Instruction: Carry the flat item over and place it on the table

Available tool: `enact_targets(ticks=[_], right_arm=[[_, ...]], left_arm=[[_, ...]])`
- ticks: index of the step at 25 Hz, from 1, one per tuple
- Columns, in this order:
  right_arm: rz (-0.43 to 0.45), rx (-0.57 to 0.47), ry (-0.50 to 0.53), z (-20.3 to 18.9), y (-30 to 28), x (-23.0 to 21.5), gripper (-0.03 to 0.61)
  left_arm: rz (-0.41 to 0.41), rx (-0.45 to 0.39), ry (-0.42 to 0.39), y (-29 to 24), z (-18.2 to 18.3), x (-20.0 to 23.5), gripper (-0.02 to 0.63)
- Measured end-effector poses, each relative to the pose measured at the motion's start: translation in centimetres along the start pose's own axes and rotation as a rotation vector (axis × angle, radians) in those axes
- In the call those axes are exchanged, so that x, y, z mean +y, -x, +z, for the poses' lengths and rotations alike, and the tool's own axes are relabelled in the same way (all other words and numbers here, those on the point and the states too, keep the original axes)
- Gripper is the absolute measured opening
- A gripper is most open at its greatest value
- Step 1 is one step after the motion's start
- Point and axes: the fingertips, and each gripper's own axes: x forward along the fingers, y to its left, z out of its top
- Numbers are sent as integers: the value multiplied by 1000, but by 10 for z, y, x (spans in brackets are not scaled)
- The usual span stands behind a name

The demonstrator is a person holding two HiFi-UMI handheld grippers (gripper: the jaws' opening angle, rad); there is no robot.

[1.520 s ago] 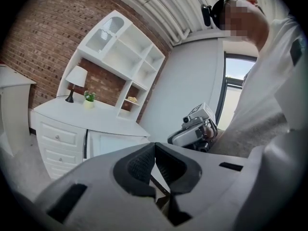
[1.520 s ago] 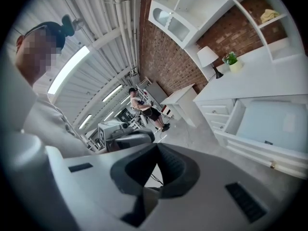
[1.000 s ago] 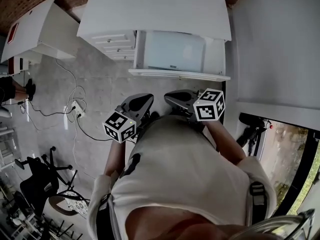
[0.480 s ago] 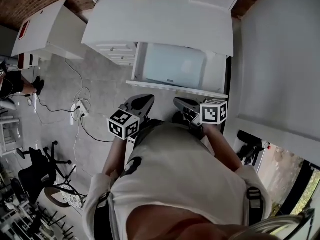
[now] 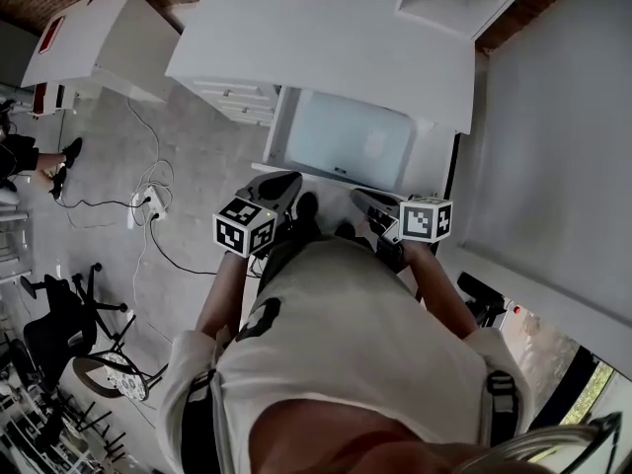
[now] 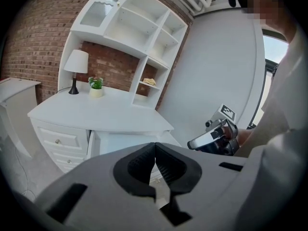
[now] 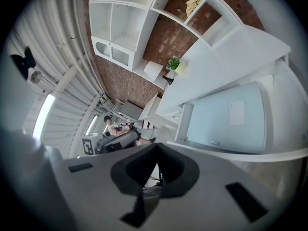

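A pale blue flat item (image 5: 346,138) with a small white label lies in the pulled-out drawer (image 5: 279,138) under the white desk top (image 5: 326,38). In the right gripper view the flat item (image 7: 231,117) fills the drawer. My left gripper (image 5: 286,179) is shut and empty, just short of the drawer's front edge. My right gripper (image 5: 359,197) is also shut on nothing, beside it on the right. The left gripper's (image 6: 155,147) jaws meet with nothing between them, and the same holds for the right gripper (image 7: 157,163).
A lamp (image 6: 76,64) and a potted plant (image 6: 96,83) stand on the desk below a white shelf unit (image 6: 144,37). Small drawers (image 5: 237,97) sit left of the open one. Cables and a power strip (image 5: 143,210) lie on the floor, with an office chair (image 5: 59,334) behind and a white wall (image 5: 553,146) to the right.
The desk has tilted and shifted in the head view. Both grippers have come a little nearer to the drawer's front edge. Their jaws have stayed shut.
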Motion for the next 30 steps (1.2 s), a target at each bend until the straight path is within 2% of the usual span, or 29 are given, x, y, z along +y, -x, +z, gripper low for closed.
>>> enact_targets(ticks=[4, 7, 12, 17, 20, 23, 29, 30], right_arm=[[-60, -14, -27, 15, -15, 0, 9], [-82, 12, -24, 24, -30, -1, 9], [-125, 58, 23, 31, -58, 1, 18], [-152, 63, 16, 36, -71, -1, 44], [-184, 40, -33, 37, -60, -21, 45], [-231, 45, -74, 45, -49, -54, 48], [-329, 28, -124, 57, -9, -125, 59], [-335, 39, -141, 55, -6, -136, 63]], left_arm=[[-18, 37, -9, 1, 1, 30, 20], [-24, 45, -30, 0, 4, 48, 20], [-30, 51, 82, -7, -6, 82, 20], [-62, 83, 69, -24, -5, 105, 20], [-60, 120, 46, -40, -7, 110, 20], [1, 162, 2, -56, -11, 118, 20], [78, 248, 11, -87, -36, 119, 21], [74, 261, 21, -94, -37, 120, 53]])
